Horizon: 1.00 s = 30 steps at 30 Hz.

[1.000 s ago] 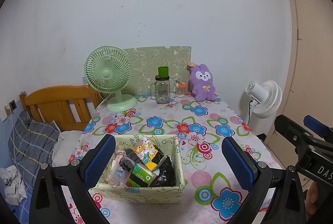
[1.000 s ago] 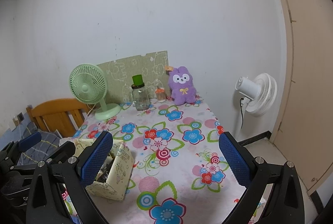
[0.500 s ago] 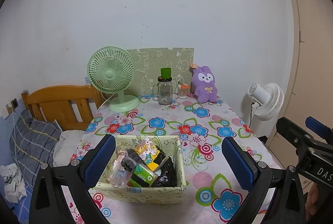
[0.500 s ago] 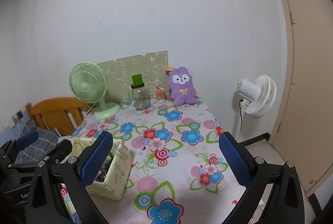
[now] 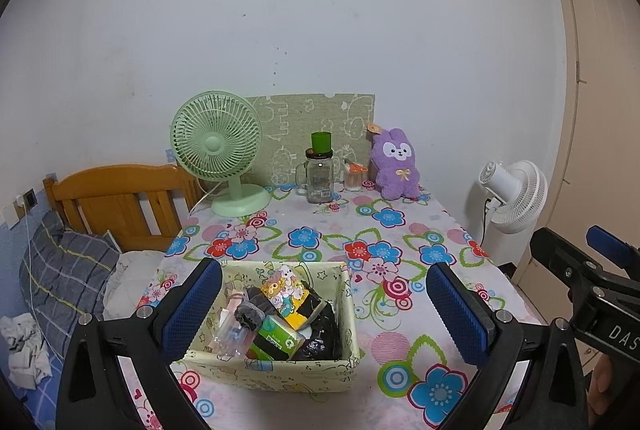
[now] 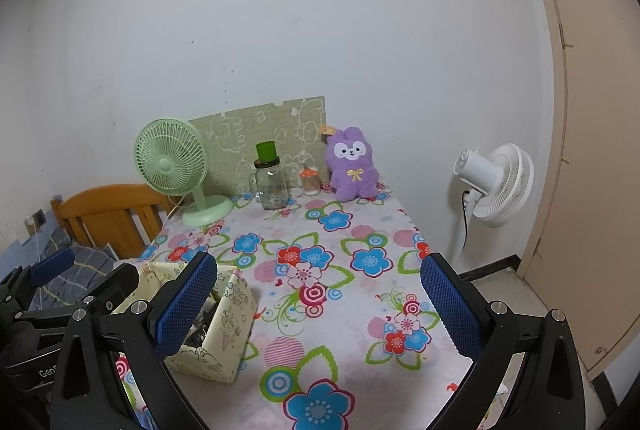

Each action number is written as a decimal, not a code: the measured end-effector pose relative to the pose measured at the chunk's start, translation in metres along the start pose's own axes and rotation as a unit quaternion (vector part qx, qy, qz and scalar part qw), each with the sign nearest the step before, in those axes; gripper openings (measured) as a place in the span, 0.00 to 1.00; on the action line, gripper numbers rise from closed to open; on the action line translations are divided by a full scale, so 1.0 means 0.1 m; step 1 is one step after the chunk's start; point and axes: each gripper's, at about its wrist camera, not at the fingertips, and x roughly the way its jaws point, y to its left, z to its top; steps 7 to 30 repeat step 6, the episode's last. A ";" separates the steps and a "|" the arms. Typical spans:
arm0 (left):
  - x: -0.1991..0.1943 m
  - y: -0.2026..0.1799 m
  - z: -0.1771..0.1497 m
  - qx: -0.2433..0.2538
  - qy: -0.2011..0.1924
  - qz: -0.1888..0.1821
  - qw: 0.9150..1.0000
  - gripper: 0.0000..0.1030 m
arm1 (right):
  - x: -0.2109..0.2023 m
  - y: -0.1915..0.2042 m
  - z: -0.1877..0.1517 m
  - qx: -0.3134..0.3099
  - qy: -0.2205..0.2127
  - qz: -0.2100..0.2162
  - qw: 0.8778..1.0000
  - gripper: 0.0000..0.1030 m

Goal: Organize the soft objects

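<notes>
A purple plush bunny (image 5: 395, 166) (image 6: 352, 164) sits upright at the far end of the flowered table (image 5: 360, 234), against the wall. Near the front stands a pale yellow fabric box (image 5: 276, 362) (image 6: 224, 326) holding a grey rolled sock (image 5: 250, 310), a green tissue pack (image 5: 278, 336), a cartoon card and a black bag. My left gripper (image 5: 324, 310) hangs open above the box, its blue pads wide apart and holding nothing. My right gripper (image 6: 320, 304) hovers open and holding nothing over the table's front right, with the box at its left pad.
At the table's far end stand a green desk fan (image 5: 220, 154), a glass jar with a green cap (image 5: 320, 174), a small orange-lidded cup (image 5: 354, 178) and a patterned board. A white fan (image 5: 516, 194) stands on the floor right; a wooden bed headboard (image 5: 120, 198) lies left.
Both grippers have drifted slightly; the view in the left wrist camera has shifted a little so the table sits lower. Both stay open, and nothing on the table has moved.
</notes>
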 end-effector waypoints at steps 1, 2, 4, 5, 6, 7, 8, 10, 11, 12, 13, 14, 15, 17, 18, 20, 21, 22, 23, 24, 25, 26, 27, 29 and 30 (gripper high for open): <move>0.00 0.00 0.00 0.000 0.000 0.000 1.000 1.00 | 0.00 0.00 0.00 0.000 0.000 0.000 1.000 1.00; 0.01 0.00 0.00 0.000 0.000 0.000 1.000 1.00 | 0.00 0.00 0.00 0.000 0.000 0.000 1.000 1.00; 0.01 -0.01 0.00 0.001 0.001 0.000 1.000 1.00 | 0.00 0.00 0.00 0.000 0.001 0.000 1.000 1.00; 0.01 0.00 0.00 0.000 0.001 0.000 1.000 1.00 | 0.00 0.00 0.00 0.000 0.001 0.000 1.000 1.00; 0.00 0.00 0.00 0.000 0.001 0.000 1.000 1.00 | 0.00 0.00 0.00 0.000 0.001 0.000 1.000 1.00; 0.00 0.00 0.00 0.000 0.001 0.000 1.000 1.00 | 0.00 0.00 0.00 0.000 0.001 0.000 1.000 1.00; 0.00 0.00 0.00 0.000 0.001 0.000 1.000 1.00 | 0.00 0.00 0.00 0.000 0.001 0.000 1.000 1.00; 0.00 0.00 0.00 0.000 0.001 0.000 1.000 1.00 | 0.00 0.00 0.00 0.000 0.001 0.000 1.000 1.00; 0.00 0.00 0.00 0.000 0.001 0.000 1.000 1.00 | 0.00 0.00 0.00 0.000 0.001 0.000 1.000 1.00; 0.00 0.00 0.00 0.000 0.001 0.000 1.000 1.00 | 0.00 0.00 0.00 0.000 0.001 0.000 1.000 1.00; 0.00 0.00 0.00 0.000 0.001 0.000 1.000 1.00 | 0.00 0.00 0.00 0.000 0.001 0.000 1.000 1.00; 0.00 0.00 0.00 0.000 0.001 0.000 1.000 1.00 | 0.00 0.00 0.00 0.000 0.001 0.000 1.000 1.00; 0.00 0.00 0.00 0.000 0.001 0.000 1.000 1.00 | 0.00 0.00 0.00 0.000 0.001 0.000 1.000 1.00; 0.00 0.00 0.00 0.000 0.001 0.000 1.000 1.00 | 0.00 0.00 0.00 0.000 0.001 0.000 1.000 1.00; 0.00 0.00 0.00 0.000 0.001 0.000 1.000 1.00 | 0.00 0.00 0.00 0.000 0.001 0.000 1.000 1.00; 0.00 0.00 0.00 0.000 0.001 0.000 1.000 1.00 | 0.00 0.00 0.00 0.000 0.001 0.000 1.000 1.00; 0.00 0.00 0.00 0.000 0.001 0.000 1.000 1.00 | 0.00 0.00 0.00 0.000 0.001 0.000 1.000 1.00; 0.00 0.00 0.00 0.000 0.001 0.000 1.000 1.00 | 0.00 0.00 0.00 0.000 0.001 0.000 1.000 1.00; 0.00 0.00 0.00 0.000 0.001 0.000 1.000 1.00 | 0.00 0.00 0.00 0.000 0.001 0.000 1.000 1.00; 0.00 0.00 0.00 0.000 0.001 0.000 1.000 1.00 | 0.00 0.00 0.00 0.000 0.001 0.000 1.000 1.00; 0.00 0.00 0.00 0.000 0.001 0.000 1.000 1.00 | 0.00 0.00 0.00 0.000 0.001 0.000 1.000 1.00; 0.00 0.00 0.00 0.000 0.001 0.000 1.000 1.00 | 0.00 0.00 0.00 0.000 0.001 0.000 1.000 1.00; 0.00 0.00 0.00 0.000 0.001 0.000 1.000 1.00 | 0.00 0.00 0.00 0.000 0.001 0.000 1.000 1.00; 0.00 0.00 0.00 0.000 0.001 0.000 1.000 1.00 | 0.00 0.00 0.00 0.000 0.001 0.000 1.000 1.00; 0.00 0.00 0.00 0.000 0.001 0.000 1.000 1.00 | 0.00 0.00 0.00 0.000 0.001 0.000 1.000 1.00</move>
